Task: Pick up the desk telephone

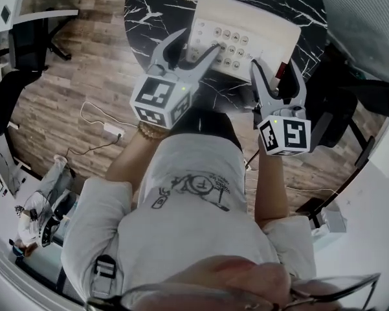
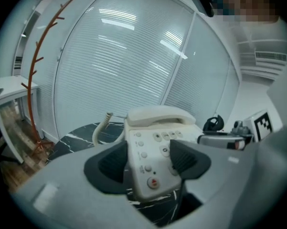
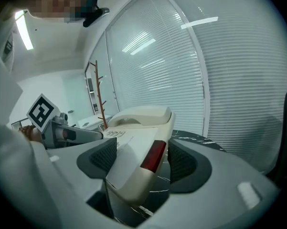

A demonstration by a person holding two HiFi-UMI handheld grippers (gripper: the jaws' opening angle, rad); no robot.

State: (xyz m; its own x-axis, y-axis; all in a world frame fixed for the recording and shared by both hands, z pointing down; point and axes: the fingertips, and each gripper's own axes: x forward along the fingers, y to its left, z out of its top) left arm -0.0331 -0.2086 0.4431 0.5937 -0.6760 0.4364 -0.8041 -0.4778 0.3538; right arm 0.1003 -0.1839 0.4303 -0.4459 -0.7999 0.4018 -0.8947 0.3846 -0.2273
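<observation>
Head view finds the left gripper [image 1: 199, 39] and the right gripper [image 1: 275, 70] both grasping the desk telephone [image 1: 249, 26], which is held clear above the black marbled bench [image 1: 154, 5]. The left jaws clamp its near keypad corner, and the right jaws pinch the side edge bearing a red strip [image 3: 154, 155]. Beyond the jaws the handset [image 2: 160, 114] rests in its cradle, and the coiled cord [image 2: 101, 128] hangs left of the left jaws.
</observation>
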